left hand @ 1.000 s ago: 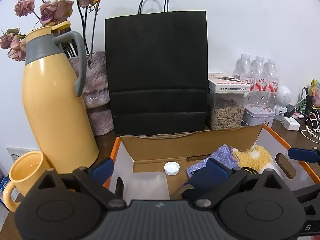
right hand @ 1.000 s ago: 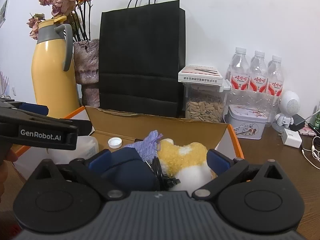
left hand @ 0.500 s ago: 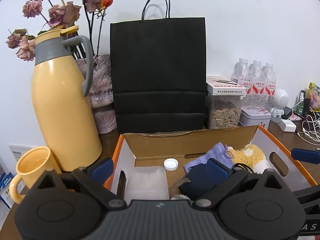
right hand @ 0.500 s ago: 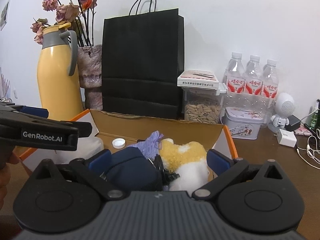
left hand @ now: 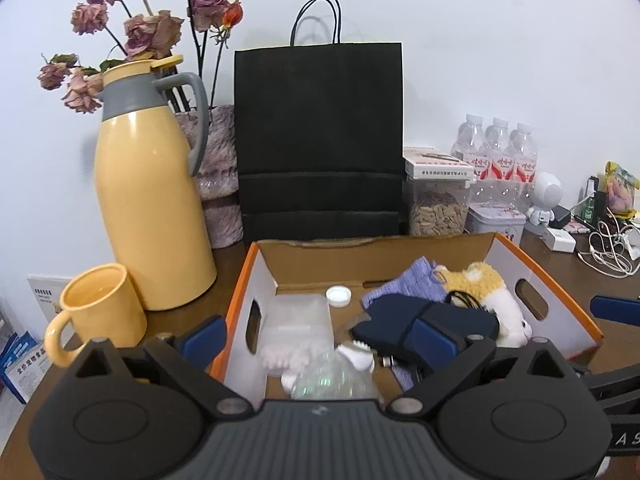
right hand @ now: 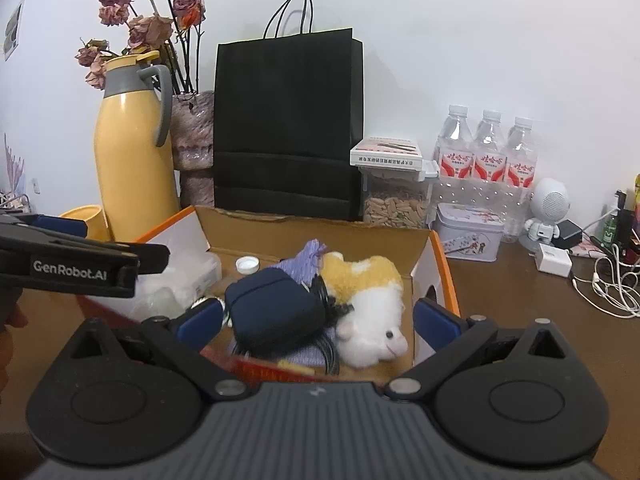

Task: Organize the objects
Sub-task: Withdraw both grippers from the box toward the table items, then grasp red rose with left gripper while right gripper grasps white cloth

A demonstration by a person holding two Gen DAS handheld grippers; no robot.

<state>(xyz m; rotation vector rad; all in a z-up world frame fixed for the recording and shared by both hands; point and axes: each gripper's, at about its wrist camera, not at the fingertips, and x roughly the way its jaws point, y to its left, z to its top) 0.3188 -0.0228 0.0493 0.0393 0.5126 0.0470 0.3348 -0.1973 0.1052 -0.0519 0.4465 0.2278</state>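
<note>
Reading "GenRobot.AI" on the left tool [right hand: 84, 248] in the right view only. Both tools gape empty over the box [left hand: 256, 276]; the right tool [right hand: 316, 320] hovers above a plush [right hand: 372, 304].

Two matching black handheld grippers with blue finger pads

The left gripper [left hand: 320, 338] and right gripper [right hand: 316, 320] share ribbed grey centres, round black side discs, and silver pivot screws; white "GenRobot.AI" lettering marks the left gripper's side.

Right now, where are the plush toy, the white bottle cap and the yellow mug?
plush toy [right hand: 370, 300], right wrist view, white body.
white bottle cap [left hand: 338, 295], left wrist view, top face.
yellow mug [left hand: 105, 314], left wrist view, outer wall.
</note>
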